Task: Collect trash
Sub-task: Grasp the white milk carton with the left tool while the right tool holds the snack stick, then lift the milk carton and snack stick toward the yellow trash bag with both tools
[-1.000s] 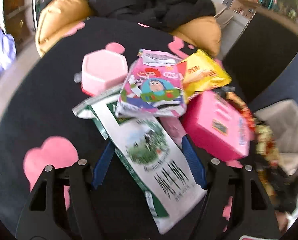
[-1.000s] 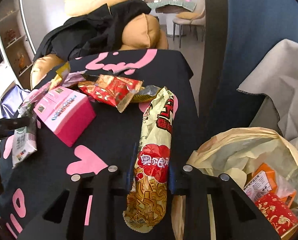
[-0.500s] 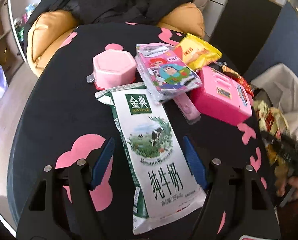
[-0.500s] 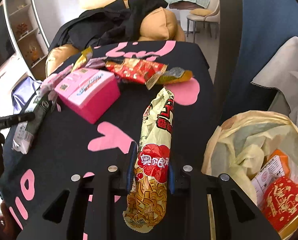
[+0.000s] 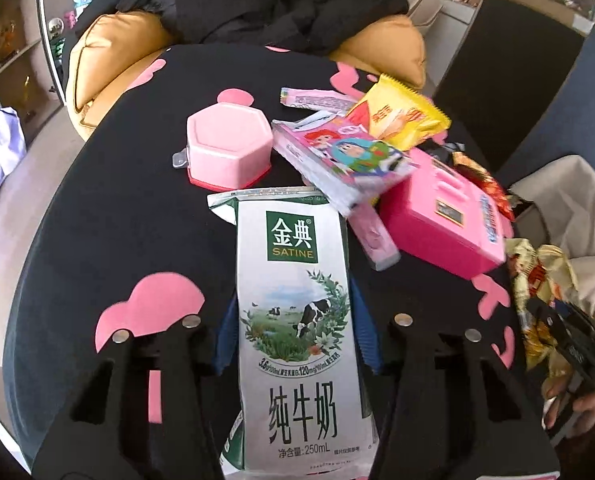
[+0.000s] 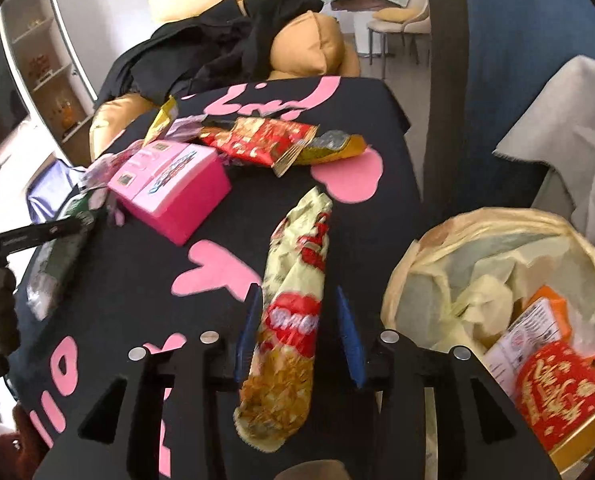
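Note:
My left gripper is shut on a flattened white and green milk carton, held over the black table. My right gripper has its jaws spread a little, with a cream and red snack wrapper between them, blurred and loose, beside the bin with a yellow bag. The wrapper also shows in the left wrist view. On the table lie a pink box, a cartoon packet, a yellow packet and a pink hexagonal tub.
A red wrapper and a gold wrapper lie at the table's far side. The bin holds a red cup and an orange carton. A tan sofa with black clothes stands behind the table.
My left gripper has closed on the milk carton and turned it straight. My right gripper has opened around the snack wrapper, which now looks blurred, and has moved toward the bin.

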A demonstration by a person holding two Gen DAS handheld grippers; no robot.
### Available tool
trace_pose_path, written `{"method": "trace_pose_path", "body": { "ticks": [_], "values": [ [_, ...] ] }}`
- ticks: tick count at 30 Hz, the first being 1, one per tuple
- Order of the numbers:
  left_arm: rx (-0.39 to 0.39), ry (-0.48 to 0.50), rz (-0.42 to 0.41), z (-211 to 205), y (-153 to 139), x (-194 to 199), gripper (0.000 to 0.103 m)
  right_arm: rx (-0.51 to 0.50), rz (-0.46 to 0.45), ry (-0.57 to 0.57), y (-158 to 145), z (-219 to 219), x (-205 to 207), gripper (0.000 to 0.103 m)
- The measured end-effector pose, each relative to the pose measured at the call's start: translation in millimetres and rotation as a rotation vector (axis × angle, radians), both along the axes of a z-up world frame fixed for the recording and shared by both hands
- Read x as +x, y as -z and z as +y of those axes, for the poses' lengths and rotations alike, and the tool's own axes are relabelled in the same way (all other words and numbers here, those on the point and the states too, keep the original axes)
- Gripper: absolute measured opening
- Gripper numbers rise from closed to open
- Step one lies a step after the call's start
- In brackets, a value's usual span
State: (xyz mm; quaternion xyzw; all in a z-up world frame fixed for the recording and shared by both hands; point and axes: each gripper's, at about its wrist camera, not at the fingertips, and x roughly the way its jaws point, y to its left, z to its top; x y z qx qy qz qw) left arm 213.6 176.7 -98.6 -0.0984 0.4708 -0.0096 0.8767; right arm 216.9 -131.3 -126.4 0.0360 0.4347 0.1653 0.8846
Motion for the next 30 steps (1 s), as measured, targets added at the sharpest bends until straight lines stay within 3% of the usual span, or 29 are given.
{"method": "trace_pose_path", "body": {
  "ticks": [4, 8, 15, 21, 30],
  "values": [
    [-0.014, 0.010, -0.031, 2.2, -6.4, -11.5, 0.046, -0.015, 0.007, 0.017, -2.3, 2.4, 15.4, 0.036],
    [-0.019, 0.019, -0.082, 3.7, -21.5, -22.5, 0.046, 0.008, 0.014, 0.001, -10.2, 1.9, 21.8, 0.015],
    [-0.006, 0.015, -0.203, 2.0, -63.4, -42.0, 0.046, -0.028, -0.129, -0.047, -56.9, 7.2, -2.5, 0.015],
    [-0.016, 0.000, -0.279, -11.4, -93.3, -47.6, 0.046, -0.044, -0.191, -0.066, -82.3, 1.5, -13.2, 0.015],
    [-0.064, 0.150, -0.345, -86.3, -130.7, -37.3, 0.046, -0.061, -0.272, 0.024, -119.6, -52.4, -34.8, 0.015]
  ]
}}
